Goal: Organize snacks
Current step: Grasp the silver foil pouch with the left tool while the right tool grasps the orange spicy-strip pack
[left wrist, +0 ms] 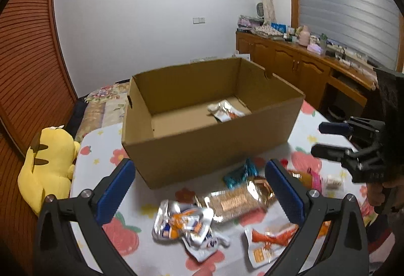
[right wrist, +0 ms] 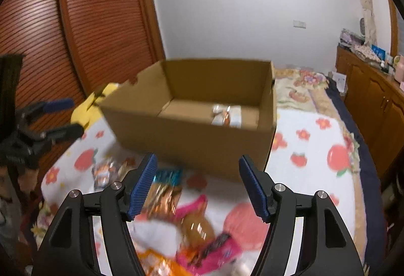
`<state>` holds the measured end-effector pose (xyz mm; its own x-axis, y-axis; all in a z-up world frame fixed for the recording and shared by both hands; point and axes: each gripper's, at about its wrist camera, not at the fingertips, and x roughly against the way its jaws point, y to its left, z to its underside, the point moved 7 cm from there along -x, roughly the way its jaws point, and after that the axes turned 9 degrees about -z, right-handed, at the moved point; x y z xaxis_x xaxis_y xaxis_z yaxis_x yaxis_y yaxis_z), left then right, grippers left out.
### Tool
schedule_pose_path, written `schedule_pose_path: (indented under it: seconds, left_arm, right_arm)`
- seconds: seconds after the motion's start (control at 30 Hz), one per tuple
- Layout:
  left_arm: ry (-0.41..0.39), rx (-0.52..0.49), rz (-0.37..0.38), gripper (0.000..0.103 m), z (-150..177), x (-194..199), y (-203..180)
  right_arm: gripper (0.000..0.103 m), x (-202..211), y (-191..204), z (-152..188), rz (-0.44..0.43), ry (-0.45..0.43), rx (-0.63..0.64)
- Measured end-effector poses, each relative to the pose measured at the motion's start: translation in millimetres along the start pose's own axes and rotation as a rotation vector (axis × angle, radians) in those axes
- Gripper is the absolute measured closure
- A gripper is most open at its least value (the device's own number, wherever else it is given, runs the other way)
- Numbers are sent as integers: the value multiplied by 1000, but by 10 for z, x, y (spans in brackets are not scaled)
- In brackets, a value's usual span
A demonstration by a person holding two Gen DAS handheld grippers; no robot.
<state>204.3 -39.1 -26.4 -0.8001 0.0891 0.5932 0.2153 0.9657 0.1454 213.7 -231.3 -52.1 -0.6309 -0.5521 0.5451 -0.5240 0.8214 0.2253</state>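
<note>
Both grippers hang spread wide and empty, the left gripper [left wrist: 199, 190] over silver and gold snack packets [left wrist: 202, 215], the right gripper [right wrist: 198, 185] over a pink wrapper [right wrist: 209, 250]. Beyond them on the flowered blanket [right wrist: 310, 175] stands the open cardboard box [left wrist: 207, 149], one packet [left wrist: 224, 109] lying inside

Two wrist fisheyes, low and near, facing the shared cardboard box [left wrist: 209, 124] from opposite front corners.
</note>
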Motion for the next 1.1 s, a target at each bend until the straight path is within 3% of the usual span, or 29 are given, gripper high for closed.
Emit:
schedule_pose_path:
  seconds: [0.5, 1.1]
  left_arm:
    - [102, 48, 81, 2, 796, -170, -135]
    - [135, 207, 45, 3, 1020, -324, 336]
  right_arm:
    - [33, -261, 480, 929, -95, 166, 110]
    - [31, -400, 658, 1187, -130, 239, 209]
